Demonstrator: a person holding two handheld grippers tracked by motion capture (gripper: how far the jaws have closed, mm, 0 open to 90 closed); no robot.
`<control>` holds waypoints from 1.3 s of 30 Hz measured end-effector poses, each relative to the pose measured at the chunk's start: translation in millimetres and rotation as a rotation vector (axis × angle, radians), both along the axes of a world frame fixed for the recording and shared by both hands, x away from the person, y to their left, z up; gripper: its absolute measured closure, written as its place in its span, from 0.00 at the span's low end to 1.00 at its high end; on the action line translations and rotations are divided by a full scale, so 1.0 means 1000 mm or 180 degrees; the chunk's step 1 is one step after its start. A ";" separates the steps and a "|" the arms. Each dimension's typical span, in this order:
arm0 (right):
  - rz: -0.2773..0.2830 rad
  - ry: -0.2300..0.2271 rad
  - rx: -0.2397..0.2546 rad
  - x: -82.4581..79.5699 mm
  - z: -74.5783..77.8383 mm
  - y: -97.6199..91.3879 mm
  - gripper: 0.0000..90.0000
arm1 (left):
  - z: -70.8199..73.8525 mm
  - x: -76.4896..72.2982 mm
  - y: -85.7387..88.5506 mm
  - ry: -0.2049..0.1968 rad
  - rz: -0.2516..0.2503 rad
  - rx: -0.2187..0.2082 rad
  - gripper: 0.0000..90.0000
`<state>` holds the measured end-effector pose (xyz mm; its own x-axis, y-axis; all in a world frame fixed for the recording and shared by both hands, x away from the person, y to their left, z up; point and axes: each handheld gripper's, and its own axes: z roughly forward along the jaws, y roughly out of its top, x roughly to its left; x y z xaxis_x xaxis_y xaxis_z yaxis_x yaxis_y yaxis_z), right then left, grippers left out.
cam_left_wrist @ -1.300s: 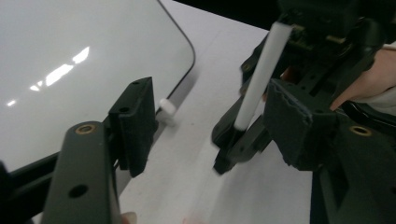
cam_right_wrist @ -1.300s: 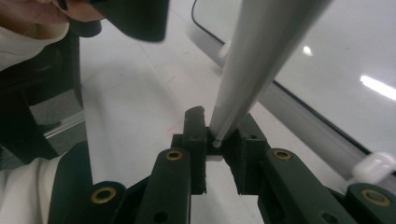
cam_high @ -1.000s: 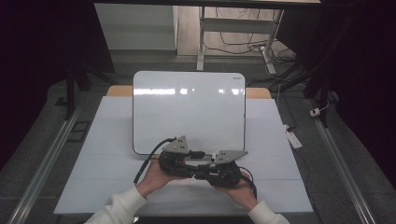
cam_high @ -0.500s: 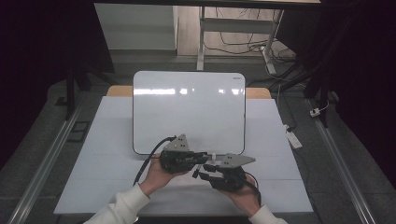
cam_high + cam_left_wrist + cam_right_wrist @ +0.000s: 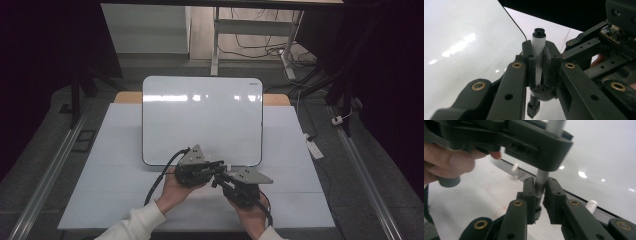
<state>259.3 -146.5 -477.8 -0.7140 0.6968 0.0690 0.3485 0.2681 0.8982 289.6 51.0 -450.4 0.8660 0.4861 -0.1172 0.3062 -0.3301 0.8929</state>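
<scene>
While both hands meet low at the near middle of the white table [image 5: 120,150], the left gripper [image 5: 216,165] and the right gripper [image 5: 224,179] sit nearly touching, just in front of the near edge of the whiteboard [image 5: 202,117] that lies flat on the table. Seen from the left gripper view, the left gripper's fingers [image 5: 532,67] are clamped on the white barrel of a marker [image 5: 538,53], whose black end rises above the pads while a dark tip pokes out below them. Beyond it lies the glossy whiteboard surface, and the right gripper's body crowds the right side of that view. Seen from the right gripper view, the right gripper's fingers [image 5: 529,192] stand close on either side of the marker's lower grey part [image 5: 541,180], which hangs down from the left gripper overhead; one pad touches it, though I cannot tell whether the other is pressed tight. A person's left hand [image 5: 445,162] wraps the left gripper's handle. Two small white pegs [image 5: 515,167] show at the whiteboard's edge.
</scene>
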 end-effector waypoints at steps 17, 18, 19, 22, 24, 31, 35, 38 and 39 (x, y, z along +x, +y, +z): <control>-0.0497 -0.0048 -0.0127 0.051 0.019 -0.054 0.90 | 0.008 -0.010 0.059 0.0131 0.0406 -0.0057 0.39; -0.0549 -0.0037 -0.0154 0.058 0.021 -0.059 0.90 | 0.007 -0.012 0.068 0.0154 0.0454 -0.0008 0.37; -0.0580 0.0003 -0.0166 0.065 0.023 -0.062 0.90 | 0.005 -0.014 0.077 0.0177 0.0507 0.0034 0.36; -0.0662 0.0121 -0.0226 0.084 0.027 -0.067 0.90 | -0.001 -0.022 0.103 0.0264 0.0641 0.0109 0.34; -0.0692 0.0217 -0.0310 0.095 0.027 -0.066 0.90 | -0.005 -0.028 0.119 0.0298 0.0720 0.0135 0.33; -0.0838 0.0320 -0.0383 0.119 0.021 -0.062 0.90 | -0.022 -0.047 0.162 0.0396 0.0951 0.0167 0.32; -0.0962 0.0270 -0.0382 0.123 0.016 -0.062 0.89 | -0.029 -0.056 0.181 0.0430 0.1081 0.0122 0.31; -0.1017 0.0172 -0.0427 0.121 0.015 -0.059 0.89 | -0.032 -0.061 0.191 0.0438 0.1158 0.0096 0.31; -0.1027 0.0133 -0.0456 0.120 0.015 -0.058 0.88 | -0.033 -0.062 0.194 0.0436 0.1182 0.0100 0.31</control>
